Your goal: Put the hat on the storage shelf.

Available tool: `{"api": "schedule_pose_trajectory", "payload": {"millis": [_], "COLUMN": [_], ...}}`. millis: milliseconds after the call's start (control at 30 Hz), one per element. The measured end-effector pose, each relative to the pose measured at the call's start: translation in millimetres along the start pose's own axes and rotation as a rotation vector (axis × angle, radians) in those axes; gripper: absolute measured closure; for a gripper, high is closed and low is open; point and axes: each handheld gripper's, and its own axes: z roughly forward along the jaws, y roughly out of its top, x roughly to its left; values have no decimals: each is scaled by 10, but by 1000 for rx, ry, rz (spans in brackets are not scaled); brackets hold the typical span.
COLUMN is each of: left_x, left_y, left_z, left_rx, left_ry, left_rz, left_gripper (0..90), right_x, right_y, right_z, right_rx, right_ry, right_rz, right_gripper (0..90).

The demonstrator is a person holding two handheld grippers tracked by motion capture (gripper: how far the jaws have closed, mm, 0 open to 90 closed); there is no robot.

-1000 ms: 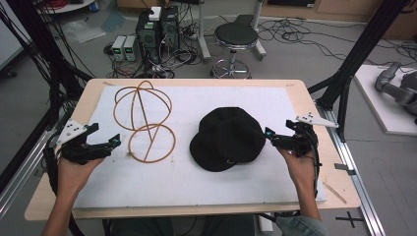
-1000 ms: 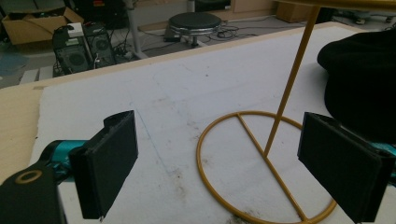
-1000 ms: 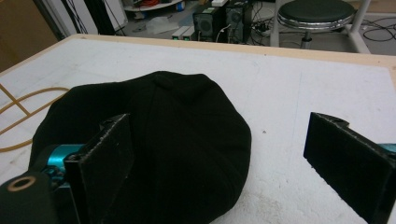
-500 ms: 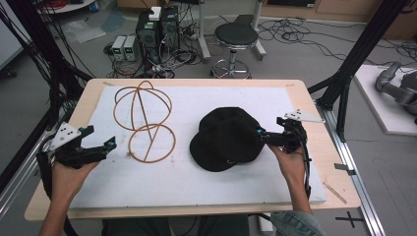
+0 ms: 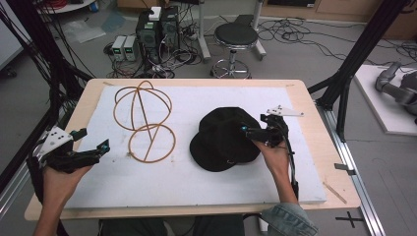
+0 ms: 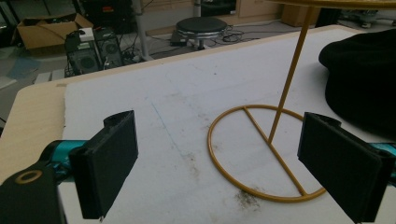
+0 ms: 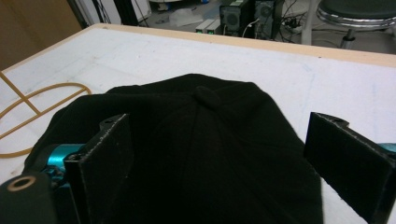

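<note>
Comparing with the frame 1 s earlier, the right gripper (image 5: 250, 131) has moved left from beside the right edge of the black cap (image 5: 226, 139) to a position over that edge; the left gripper (image 5: 93, 150) has shifted slightly toward the near-left corner of the white foam board (image 5: 196, 187). The cap and the wire stand (image 5: 144, 118) have not moved.

Nearest the person, both forearms enter from the bottom of the high view. The left gripper sits near the left edge of the board, jaws spread wide with nothing between them. In the left gripper view, the 2 black jaws frame the ring base (image 6: 261, 154) of the stand, which lies flat on the board, well apart from the jaws.

The right gripper has its jaws spread as well. In the right gripper view, the 2 jaws straddle the crown of the cap (image 7: 205, 140), with the top button (image 7: 205, 95) centred between them. Contact between jaws and fabric cannot be confirmed.

The cap lies right of centre on the board, crown up. Its long axis runs from near-left to far-right; the brim side points toward the near-left.

Farther back, the stand rises left of the cap, apart from it, with its wire dome at the far end. Beyond the table stand a round stool (image 5: 236, 37) and computer boxes (image 5: 157, 27) on the floor.
</note>
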Motion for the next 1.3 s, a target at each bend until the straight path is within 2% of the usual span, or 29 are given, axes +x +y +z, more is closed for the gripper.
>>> {"api": "schedule_pose_trajectory", "payload": {"millis": [200,233,367,400,533,667,733,767,800,833,933,1067,1233,1300], "left_x": [-10,-11,-16,-17,-9,-7,-12,-12,-12,-16,-20,-18,-16,-18], "left_y": [8,12,33,35,37,39,52,52,57,65,70,72,77,74], "left_z": [21,27,49,56,79,96,101,101,102,103,108,109,101,104], "left_rx": [1,0,-3,-4,-1,-2,-2,-2,-3,-6,-13,-12,-11,-12], "left_ry": [-9,-11,-17,-17,-18,-19,-22,-22,-23,-25,-25,-27,-31,-31], "left_rz": [1,2,5,3,1,-1,2,2,5,4,0,-1,3,-1], "left_gripper": [125,125,125,125,126,125,125,125,125,125,125,125,125,125], "right_x": [31,49,68,66,93,124,133,133,139,137,145,145,88,83], "right_y": [-15,-21,-36,-39,-35,-19,-4,-4,10,32,71,108,95,87], "right_z": [143,199,284,299,319,346,334,334,314,283,215,165,184,214], "right_rx": [25,35,75,81,85,97,88,88,82,66,36,22,22,31], "right_ry": [20,38,21,24,43,31,20,20,6,-1,-18,-10,8,17], "right_rz": [7,11,6,7,0,-18,-26,-26,-27,-29,-48,-41,-6,6], "right_gripper": [88,88,98,162,290,434,527,527,573,665,776,784,639,537]}}
